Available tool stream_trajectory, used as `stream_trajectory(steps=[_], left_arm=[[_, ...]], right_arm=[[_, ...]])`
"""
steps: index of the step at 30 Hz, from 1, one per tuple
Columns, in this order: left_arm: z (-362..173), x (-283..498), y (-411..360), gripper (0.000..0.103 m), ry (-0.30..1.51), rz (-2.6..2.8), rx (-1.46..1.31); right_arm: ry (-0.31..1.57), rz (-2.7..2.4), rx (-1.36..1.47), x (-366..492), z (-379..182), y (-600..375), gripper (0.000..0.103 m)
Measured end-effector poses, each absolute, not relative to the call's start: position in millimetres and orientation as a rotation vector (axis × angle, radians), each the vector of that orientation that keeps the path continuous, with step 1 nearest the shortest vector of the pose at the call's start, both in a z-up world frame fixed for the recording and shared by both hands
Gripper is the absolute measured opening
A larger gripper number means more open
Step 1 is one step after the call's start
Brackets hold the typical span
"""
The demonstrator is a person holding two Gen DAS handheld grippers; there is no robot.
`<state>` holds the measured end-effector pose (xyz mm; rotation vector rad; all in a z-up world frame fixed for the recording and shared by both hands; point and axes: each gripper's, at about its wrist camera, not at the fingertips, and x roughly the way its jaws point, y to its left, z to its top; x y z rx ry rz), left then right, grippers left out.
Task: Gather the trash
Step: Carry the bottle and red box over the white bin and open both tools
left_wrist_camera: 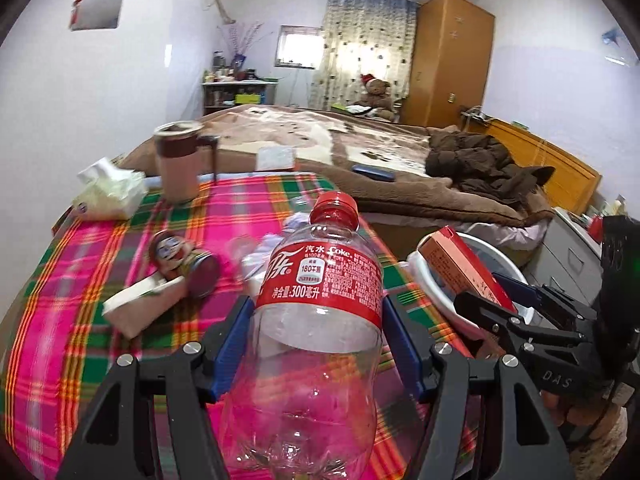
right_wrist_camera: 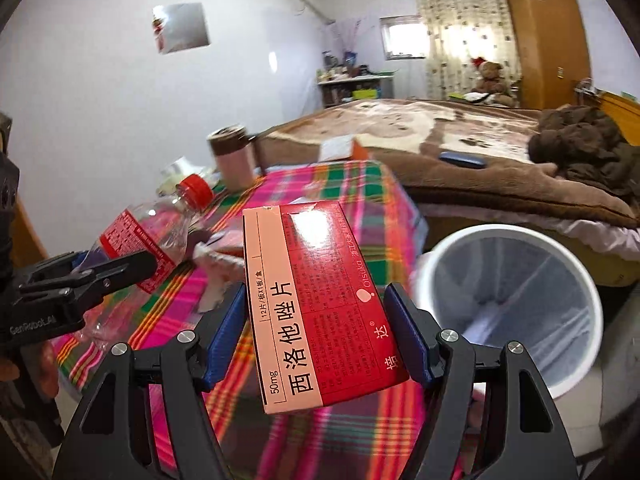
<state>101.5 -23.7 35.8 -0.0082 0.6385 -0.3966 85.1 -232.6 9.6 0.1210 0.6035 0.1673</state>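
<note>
Box (right_wrist_camera: 320, 304) clamped in right gripper (right_wrist_camera: 316, 332), lifted clear of table (right_wrist_camera: 348, 184), next to the bin (right_wrist_camera: 508, 312), probably staged for a drop. Bottle (left_wrist_camera: 320, 292) clamped across its body in left gripper (left_wrist_camera: 316, 340), cap forward, above table, likely queued behind box.

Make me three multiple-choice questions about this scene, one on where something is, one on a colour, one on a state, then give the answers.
1. Where is the white bin?
A. on the bed
B. beside the plaid table
C. on the table

2. What colour is the cola bottle cap?
A. red
B. blue
C. white

3. What is the right gripper doing?
A. hanging open
B. gripping a mug
C. gripping the medicine box

Answers: 1 B, it stands past the table edge. 2 A, the cap shows red. 3 C, both jaws press the box's sides.
</note>
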Motion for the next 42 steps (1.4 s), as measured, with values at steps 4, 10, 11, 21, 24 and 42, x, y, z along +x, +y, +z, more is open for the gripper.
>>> stream_trajectory(steps=[4,10,11,21,24,42], left_arm=[[40.0,105.1,-44.9,0.067,0.625,-0.438,-0.001],[47.0,114.1,-79.6,0.067,0.611,-0.504,0.007],[47.5,115.7,-85.6,0.067,0.607,-0.514,0.010],[43.4,130.4,-144.9,0.067,0.610,-0.605,0.040],[37.5,135.8,-163.2,0.067,0.630,-0.634,0.046],[4.2,154.3,-229.5,0.067,0.749,-0.701,0.087]], right_arm=[[0.585,0.109,0.131,84.5,14.2,-251.1,0.071],[0.561,0.033,0.138,83.3,21.2,-274.7,0.071],[0.557,0.021,0.139,82.8,22.0,-277.7,0.071],[0.557,-0.128,0.150,88.9,22.5,-321.1,0.071],[0.576,-0.160,0.163,92.3,17.5,-333.5,0.071],[0.729,-0.290,0.167,107.6,-17.6,-379.7,0.071]])
